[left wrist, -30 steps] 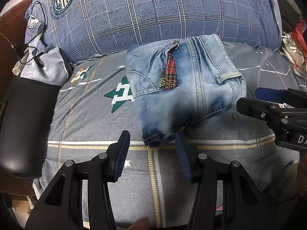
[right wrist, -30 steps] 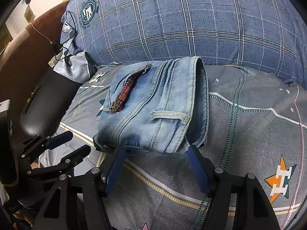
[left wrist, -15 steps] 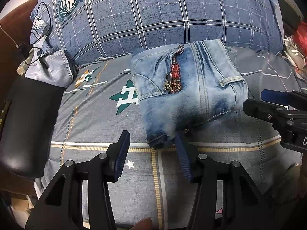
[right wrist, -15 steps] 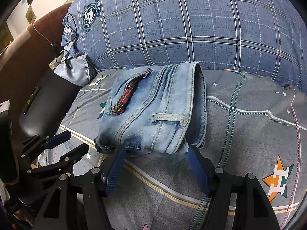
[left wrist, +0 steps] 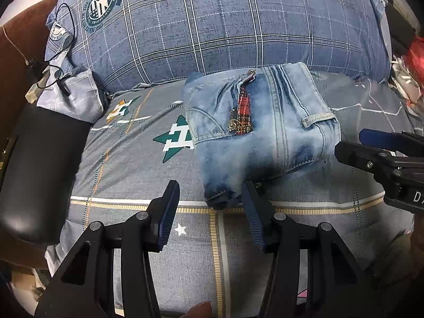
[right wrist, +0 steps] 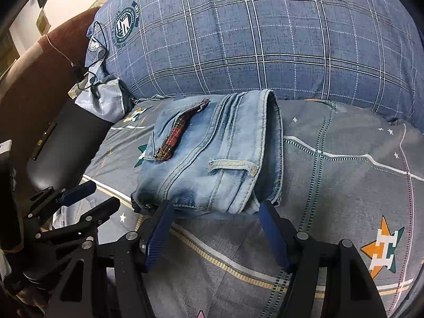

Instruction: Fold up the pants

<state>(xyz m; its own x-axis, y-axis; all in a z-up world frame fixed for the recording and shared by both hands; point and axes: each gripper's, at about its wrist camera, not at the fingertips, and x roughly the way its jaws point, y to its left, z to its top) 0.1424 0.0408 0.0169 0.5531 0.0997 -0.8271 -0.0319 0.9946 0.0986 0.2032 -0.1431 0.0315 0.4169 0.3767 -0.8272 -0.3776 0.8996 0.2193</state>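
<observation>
My folded jeans (left wrist: 261, 132) sit on the star-print bedsheet (left wrist: 127, 164), just in front of the big plaid pillow (left wrist: 225, 21). My left gripper (left wrist: 209, 204) and right gripper (right wrist: 214, 212) both hang at the near edge, jaws apart, gripping nothing.

This is a bedroom in a home. A bed (left wrist: 148, 175) fills both views, spread with a grey sheet printed with stars and stripes. At its head lies a large blue plaid pillow (left wrist: 225, 23) with a round crest. Left of the pillow stands a brown upholstered headboard or chair back (right wrist: 53, 61), with a black charger cable (left wrist: 53, 66) draped near it. Folded jeans (left wrist: 259, 129) rest on the bed just in front of the pillow. Behind the headboard is a pale wall.
</observation>
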